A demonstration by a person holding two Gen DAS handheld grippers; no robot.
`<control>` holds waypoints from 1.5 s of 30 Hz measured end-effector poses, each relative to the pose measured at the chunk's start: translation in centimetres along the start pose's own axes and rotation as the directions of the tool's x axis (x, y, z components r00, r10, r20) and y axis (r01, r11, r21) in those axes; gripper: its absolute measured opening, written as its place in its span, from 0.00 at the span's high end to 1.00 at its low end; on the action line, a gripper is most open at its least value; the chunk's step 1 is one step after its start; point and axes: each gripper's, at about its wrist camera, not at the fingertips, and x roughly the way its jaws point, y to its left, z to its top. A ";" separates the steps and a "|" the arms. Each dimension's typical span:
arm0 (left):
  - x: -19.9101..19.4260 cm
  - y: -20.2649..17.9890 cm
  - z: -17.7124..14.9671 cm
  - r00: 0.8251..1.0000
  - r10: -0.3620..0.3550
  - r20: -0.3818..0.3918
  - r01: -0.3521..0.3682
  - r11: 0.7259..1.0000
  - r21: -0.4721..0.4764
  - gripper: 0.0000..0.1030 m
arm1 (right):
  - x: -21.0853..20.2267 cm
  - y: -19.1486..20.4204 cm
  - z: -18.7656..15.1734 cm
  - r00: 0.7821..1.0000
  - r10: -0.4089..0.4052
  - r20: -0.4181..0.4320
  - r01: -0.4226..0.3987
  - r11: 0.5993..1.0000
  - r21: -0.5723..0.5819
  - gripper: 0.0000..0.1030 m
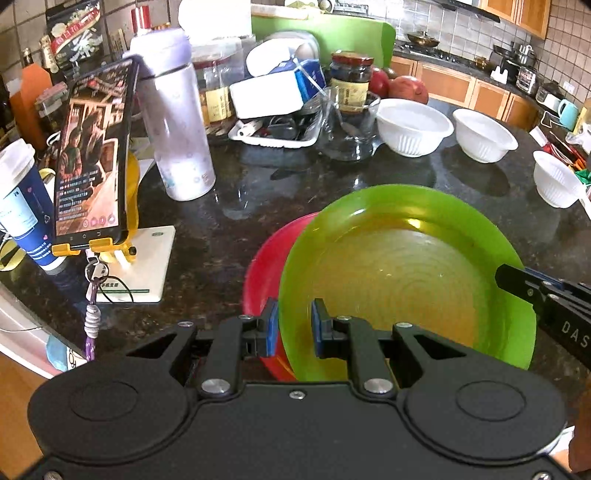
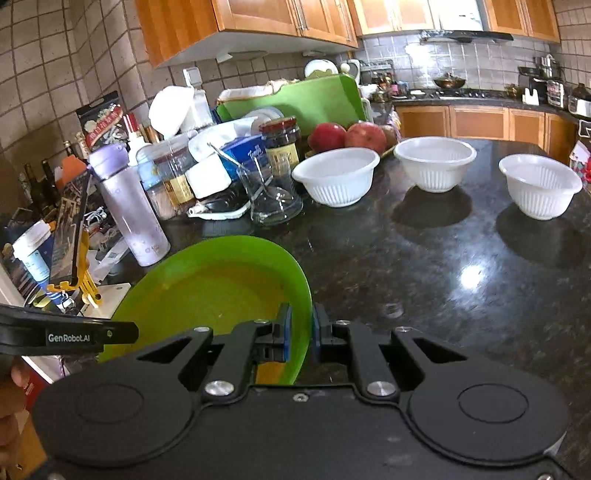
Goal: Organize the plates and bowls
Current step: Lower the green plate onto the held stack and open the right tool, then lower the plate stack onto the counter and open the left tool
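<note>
Green plate (image 1: 406, 266) held above the dark counter (image 1: 221, 229), near its front edge. Left tool (image 1: 293, 325) clamps the rim, red plate (image 1: 266, 266) nested beneath. Right tool (image 2: 301, 330) clamps the opposite rim. Three white bowls (image 2: 338, 175) stand toward the far edge.

Home kitchen: wooden cabinets (image 2: 258, 18), tiled wall (image 2: 44, 74), stove (image 2: 454, 92) with range hood (image 2: 467, 36), cluttered granite counter (image 2: 406, 258).
</note>
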 end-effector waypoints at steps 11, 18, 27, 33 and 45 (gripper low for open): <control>2.7 3.0 1.3 0.996 -0.090 -0.020 0.091 0.995 0.036 0.77 | 1.5 2.0 -0.6 0.994 -0.107 -0.009 0.107 0.994 0.023 0.87; 3.4 3.4 1.5 0.992 -0.125 -0.025 0.126 0.991 0.055 0.77 | 2.4 2.5 -0.6 0.990 -0.138 -0.017 0.139 0.990 0.029 0.84; 3.5 4.4 1.6 0.984 -0.178 -0.022 0.179 0.984 0.027 0.68 | 2.6 3.3 -0.7 0.993 -0.121 0.003 0.121 0.992 0.019 0.61; 3.5 4.9 1.8 0.979 -0.202 -0.025 0.202 0.979 -0.002 0.67 | 2.8 3.5 -0.7 0.993 -0.119 0.003 0.119 0.993 0.013 0.58; 0.0 4.3 1.7 0.980 -0.130 0.151 0.122 0.990 0.066 0.48 | 2.6 3.9 -0.6 0.994 -0.099 0.042 0.100 0.995 -0.026 0.58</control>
